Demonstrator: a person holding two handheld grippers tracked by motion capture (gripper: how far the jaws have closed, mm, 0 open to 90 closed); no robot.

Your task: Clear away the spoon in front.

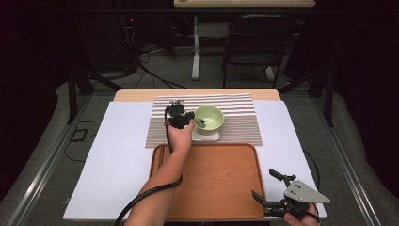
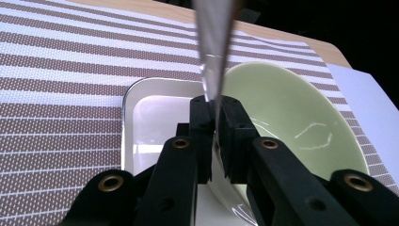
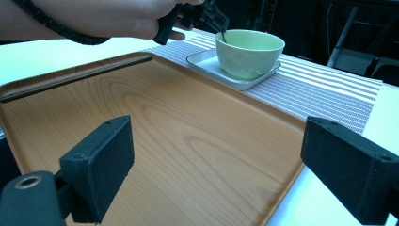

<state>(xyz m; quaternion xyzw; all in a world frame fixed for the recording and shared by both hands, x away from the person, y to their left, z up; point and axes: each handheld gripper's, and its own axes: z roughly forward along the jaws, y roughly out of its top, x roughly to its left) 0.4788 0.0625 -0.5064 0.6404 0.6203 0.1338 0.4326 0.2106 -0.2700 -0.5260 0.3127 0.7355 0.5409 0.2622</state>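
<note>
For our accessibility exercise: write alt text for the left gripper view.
The left tool pinches the rim of a green bowl that sits on a white dish. Under them lies a striped mat.

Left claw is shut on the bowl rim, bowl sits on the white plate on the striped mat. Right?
Not quite. The left claw is shut on a thin metal utensil handle, not the rim; the left gripper view shows it. The rest holds: the bowl sits on the white plate on the striped mat.
</note>
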